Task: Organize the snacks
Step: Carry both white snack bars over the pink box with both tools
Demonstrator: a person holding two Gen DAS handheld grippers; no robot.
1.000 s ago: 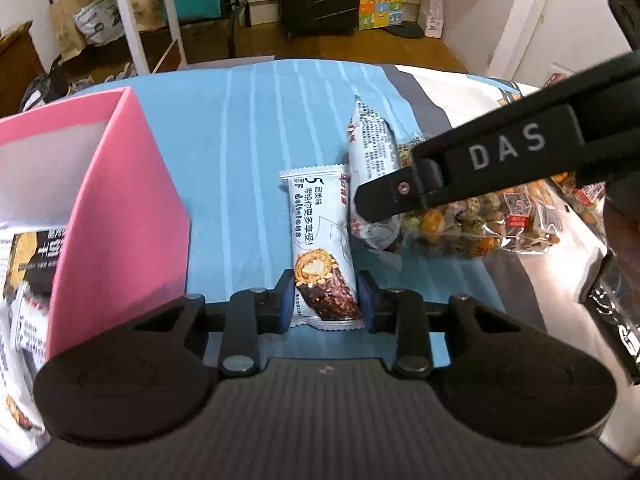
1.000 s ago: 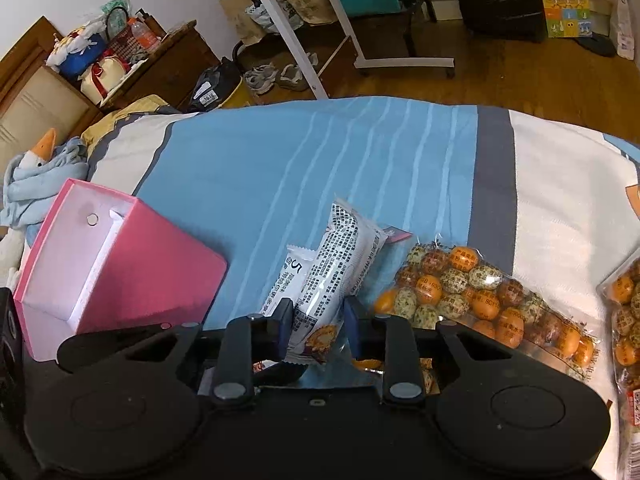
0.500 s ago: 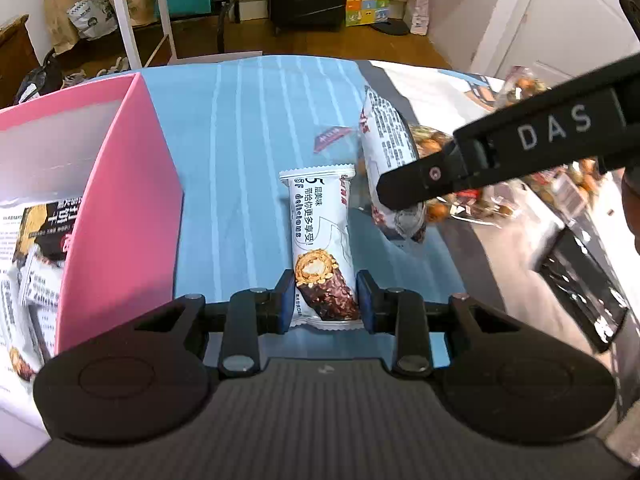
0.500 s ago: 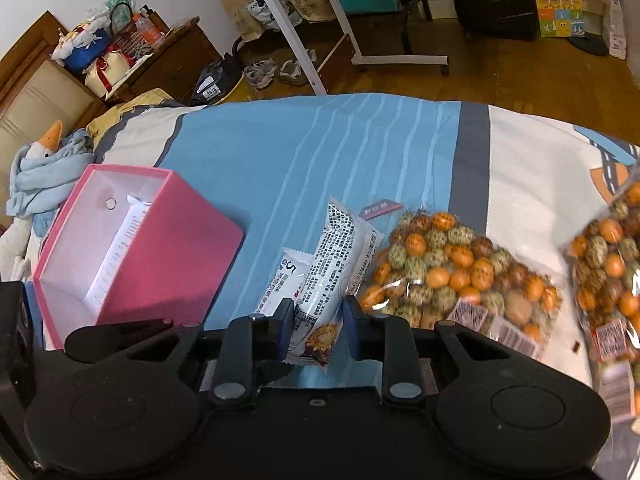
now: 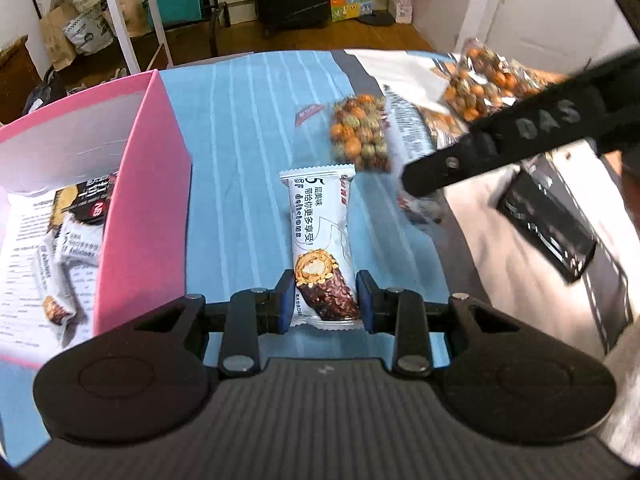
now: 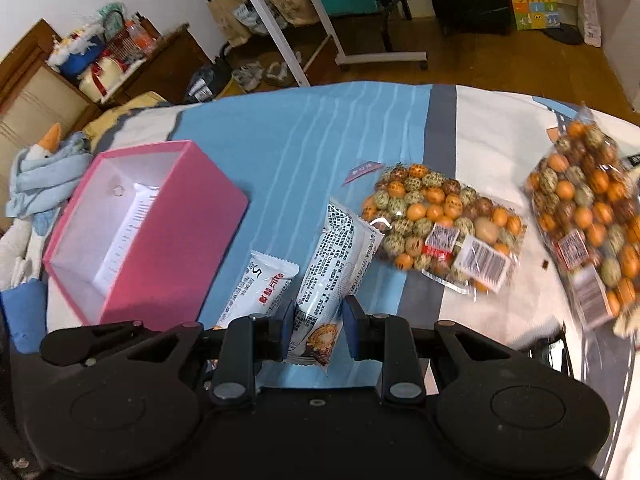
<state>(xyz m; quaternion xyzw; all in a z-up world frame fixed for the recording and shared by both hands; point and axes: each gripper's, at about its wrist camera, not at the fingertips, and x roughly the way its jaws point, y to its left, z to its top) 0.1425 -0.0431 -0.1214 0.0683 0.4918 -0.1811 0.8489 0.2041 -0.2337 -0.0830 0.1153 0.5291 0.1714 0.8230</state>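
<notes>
My left gripper (image 5: 323, 300) is shut on a white snack bar (image 5: 320, 236) with a chocolate roll printed on it, held above the blue striped cloth (image 5: 248, 152). My right gripper (image 6: 314, 322) is shut on a second white snack bar (image 6: 334, 264), printed side up; it shows blurred in the left wrist view (image 5: 408, 132). The left-held bar also shows in the right wrist view (image 6: 262, 288). The open pink box (image 5: 148, 200) stands to the left and holds several snack packs (image 5: 68, 240); it also shows in the right wrist view (image 6: 160, 240).
Two clear bags of orange and speckled balls (image 6: 440, 228) (image 6: 588, 232) lie on the cloth to the right. A small pink label (image 6: 362, 170) lies near them. A black packet (image 5: 544, 224) lies on the white cloth at right. A goose toy (image 6: 44, 168) sits far left.
Both grippers have risen with their bars. The right gripper and its bar have moved right and away from the left one. More of the pink box's inside shows.
</notes>
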